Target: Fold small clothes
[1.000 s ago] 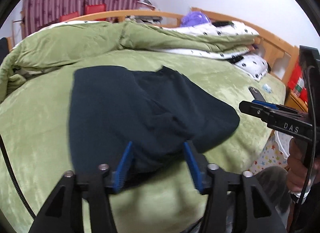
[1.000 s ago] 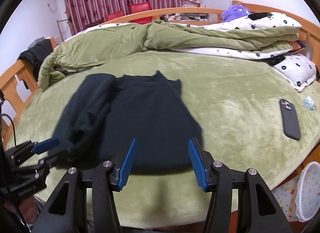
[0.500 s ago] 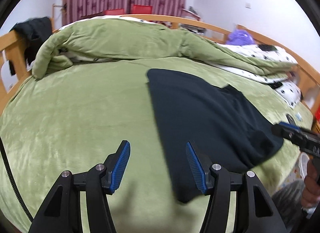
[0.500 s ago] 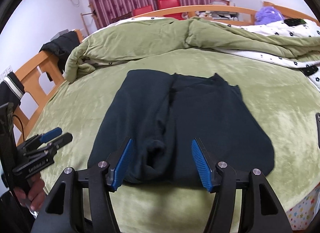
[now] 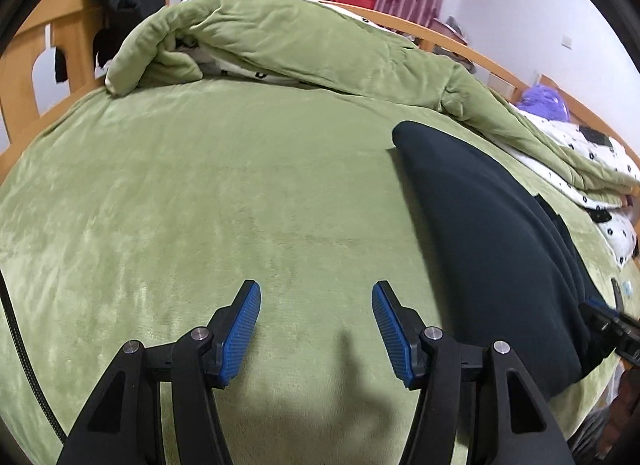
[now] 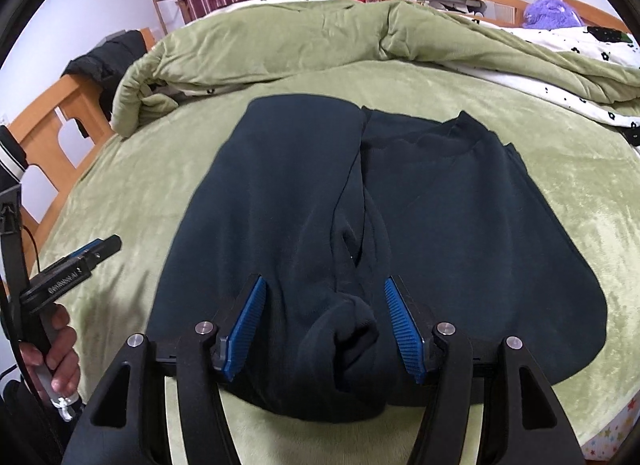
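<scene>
Both tongs are standing apart with nothing in them right now. Left gripper (image 5: 316, 325) has swung off the dark top (image 5: 500, 249) since a second ago, when the cloth sat right between its blue pads; now it only has bare green blanket (image 5: 200, 205) under it, and the garment lies off to its right, well clear of the fingers. Right gripper (image 6: 322, 321) has slid over so it hangs above the near hem, and its jaws are opening, with the bunched sleeve cuff (image 6: 344, 325) sitting in the gap but not pinched by either pad as far as I can see. So I reckon the one side and its sleeve are already folded in over the middle, and this is me resetting for the next fold. From the right wrist view the top lies flat on the bed, neckline at the far end, hem nearest me, left flap lapped over the centre. Other side looks not yet folded, though honestly the dark fabric hides a lot.
</scene>
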`<action>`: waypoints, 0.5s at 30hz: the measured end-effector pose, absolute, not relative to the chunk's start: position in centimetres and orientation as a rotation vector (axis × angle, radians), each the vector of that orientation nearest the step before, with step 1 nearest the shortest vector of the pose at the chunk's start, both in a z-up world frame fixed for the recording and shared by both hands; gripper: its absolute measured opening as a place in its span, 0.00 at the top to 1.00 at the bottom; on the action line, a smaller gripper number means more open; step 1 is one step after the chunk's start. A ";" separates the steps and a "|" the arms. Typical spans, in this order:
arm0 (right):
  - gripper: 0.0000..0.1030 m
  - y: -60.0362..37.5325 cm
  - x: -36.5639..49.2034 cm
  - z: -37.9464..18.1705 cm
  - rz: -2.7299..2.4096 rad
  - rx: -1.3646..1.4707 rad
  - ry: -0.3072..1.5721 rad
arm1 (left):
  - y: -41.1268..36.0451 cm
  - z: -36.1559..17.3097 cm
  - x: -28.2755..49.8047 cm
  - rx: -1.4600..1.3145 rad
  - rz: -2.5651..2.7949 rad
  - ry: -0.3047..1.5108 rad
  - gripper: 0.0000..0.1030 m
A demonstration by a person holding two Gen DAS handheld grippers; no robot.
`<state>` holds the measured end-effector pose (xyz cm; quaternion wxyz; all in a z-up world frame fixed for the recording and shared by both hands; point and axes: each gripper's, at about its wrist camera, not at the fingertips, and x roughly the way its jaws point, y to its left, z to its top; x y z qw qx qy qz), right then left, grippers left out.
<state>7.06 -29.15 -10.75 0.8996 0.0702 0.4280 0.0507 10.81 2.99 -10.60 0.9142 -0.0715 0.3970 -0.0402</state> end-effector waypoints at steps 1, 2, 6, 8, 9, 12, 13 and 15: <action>0.39 -29.1 7.3 -11.0 0.101 0.148 0.887 | 3.0 -10.5 10.9 -0.152 -0.085 0.813 0.46; 0.38 -29.1 7.6 -11.2 0.100 0.151 0.888 | 3.0 -10.4 10.9 -0.147 -0.084 0.802 0.46; 0.36 -29.8 8.8 -12.3 0.090 0.217 0.895 | 2.0 -10.2 10.8 -0.089 -0.068 0.761 0.43; 0.38 -30.4 9.4 -12.7 0.094 0.271 0.895 | 1.7 -10.3 10.9 -0.076 -0.066 0.760 0.43; 0.46 -30.7 9.8 -12.8 0.100 0.293 0.893 | 1.6 -10.4 11.0 -0.074 -0.065 0.761 0.43; 0.73 -31.1 10.4 -12.9 0.123 0.321 0.896 | 1.5 -10.6 11.2 -0.090 -0.054 0.765 0.43; 0.78 -31.2 10.5 -12.8 0.138 0.325 0.891 | 1.6 -10.6 11.3 -0.098 -0.052 0.766 0.43; 0.84 -31.2 10.4 -12.1 0.155 0.299 0.858 | 1.4 -10.8 11.5 -0.104 -0.048 0.775 0.43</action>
